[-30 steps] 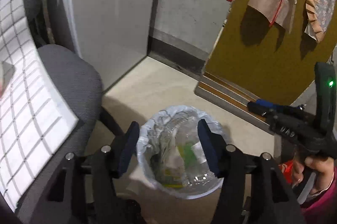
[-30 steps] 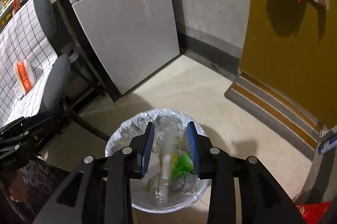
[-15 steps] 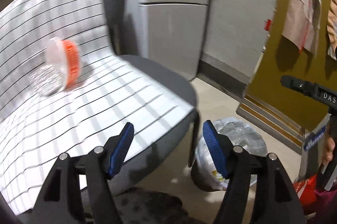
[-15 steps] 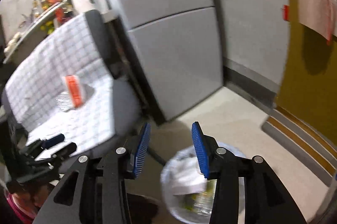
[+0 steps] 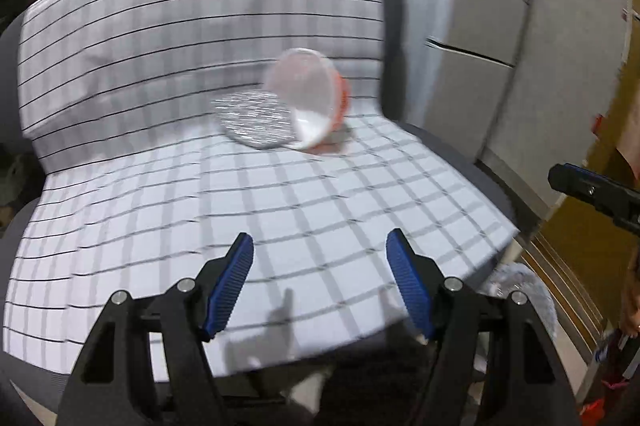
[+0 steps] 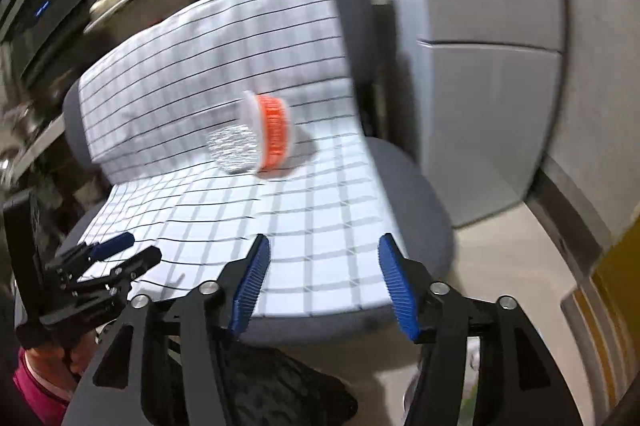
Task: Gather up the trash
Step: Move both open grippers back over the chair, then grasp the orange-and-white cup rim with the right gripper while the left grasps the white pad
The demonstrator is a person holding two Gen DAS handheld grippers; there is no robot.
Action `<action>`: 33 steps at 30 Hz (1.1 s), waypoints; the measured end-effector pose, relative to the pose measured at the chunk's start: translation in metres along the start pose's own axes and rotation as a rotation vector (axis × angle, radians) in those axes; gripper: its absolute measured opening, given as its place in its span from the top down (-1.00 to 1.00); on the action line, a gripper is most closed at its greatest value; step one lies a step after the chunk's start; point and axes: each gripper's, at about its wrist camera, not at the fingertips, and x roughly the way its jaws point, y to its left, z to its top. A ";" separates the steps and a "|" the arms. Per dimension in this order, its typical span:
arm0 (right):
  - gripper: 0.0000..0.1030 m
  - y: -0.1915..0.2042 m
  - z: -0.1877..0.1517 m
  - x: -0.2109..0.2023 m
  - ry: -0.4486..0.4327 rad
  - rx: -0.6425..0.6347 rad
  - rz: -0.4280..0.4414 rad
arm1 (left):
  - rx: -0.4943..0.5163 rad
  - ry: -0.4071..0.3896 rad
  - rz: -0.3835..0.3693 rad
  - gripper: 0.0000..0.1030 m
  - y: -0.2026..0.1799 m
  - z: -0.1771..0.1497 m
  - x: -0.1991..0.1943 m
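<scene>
Here both claws gape wide with nothing between their blue pads: the left claw (image 5: 320, 280) at the bottom of its frame, the right claw (image 6: 322, 278) likewise. A plastic cup (image 5: 310, 106) with an orange band lies tipped on its side at frame center, on the checkered cloth (image 5: 280, 210) over the chair (image 6: 420, 210), touching a crumpled foil lid (image 5: 254, 120).

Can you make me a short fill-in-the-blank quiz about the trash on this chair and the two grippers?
1. The plastic cup lies tipped on its ____.
2. The band around the cup is ____.
3. The foil lid lies on the ____ cloth covering the chair.
4. The left gripper and right gripper both hold ____.

Missing words: side; orange; checked; nothing
</scene>
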 end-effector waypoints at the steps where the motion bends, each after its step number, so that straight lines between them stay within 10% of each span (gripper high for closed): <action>1: -0.19 0.007 0.005 0.008 0.006 -0.019 0.003 | -0.016 -0.005 0.016 -0.31 0.010 0.002 -0.001; 18: 0.03 0.068 0.098 0.227 0.124 -0.121 -0.154 | -0.187 0.025 0.207 -0.31 0.118 0.019 0.030; 20: 0.29 0.064 0.100 0.240 0.146 -0.086 -0.162 | -0.189 0.037 0.206 -0.31 0.120 0.018 0.037; 24: 0.76 0.055 0.099 0.232 0.145 -0.017 -0.097 | -0.208 0.047 0.201 -0.31 0.126 0.012 0.042; 33: 0.87 0.040 0.074 0.163 0.242 0.103 0.184 | -0.236 0.019 0.131 -0.38 0.121 0.001 0.023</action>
